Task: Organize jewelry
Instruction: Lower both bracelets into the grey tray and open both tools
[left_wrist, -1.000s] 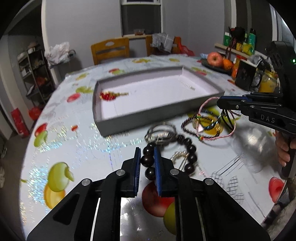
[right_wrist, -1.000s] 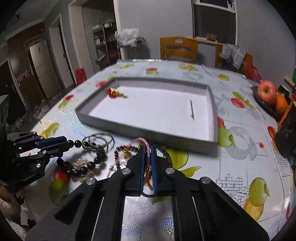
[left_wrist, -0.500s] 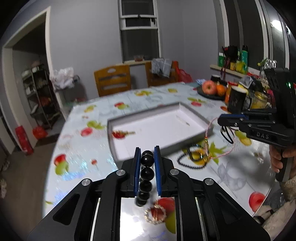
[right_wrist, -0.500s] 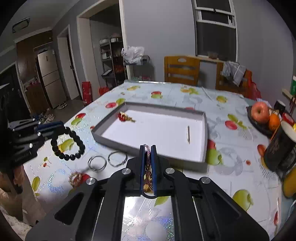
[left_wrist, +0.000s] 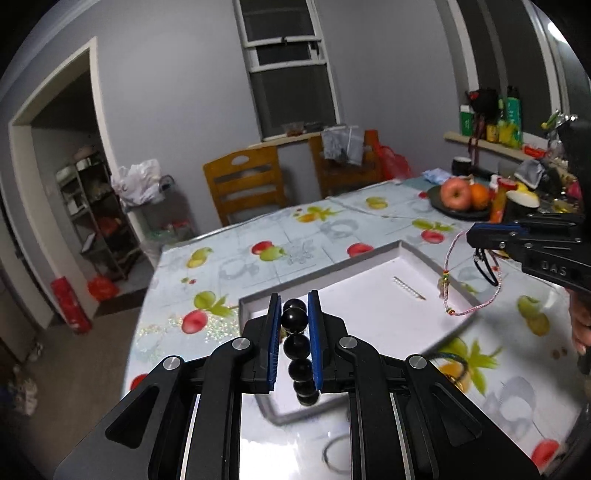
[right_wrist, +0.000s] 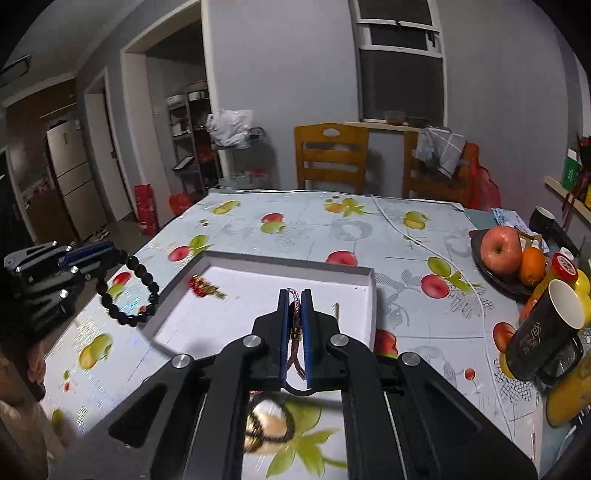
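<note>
The left tool (left_wrist: 291, 314) is clamped on a black bead bracelet (left_wrist: 295, 345), whose loop hangs in the air over the left edge of the grey tray (right_wrist: 371, 295). In the tray, which sits mid-desk (right_wrist: 314, 225), a red-and-gold ornament (right_wrist: 203, 288) lies near the far left corner and a thin pale bar (left_wrist: 408, 288) further right. The right tool (right_wrist: 294, 308) pinches a pink braided cord bracelet (right_wrist: 294, 332) nearly shut, its loop dangling above the tray's right side. A fruit plate (right_wrist: 480, 258) stands by the desk's right edge.
</note>
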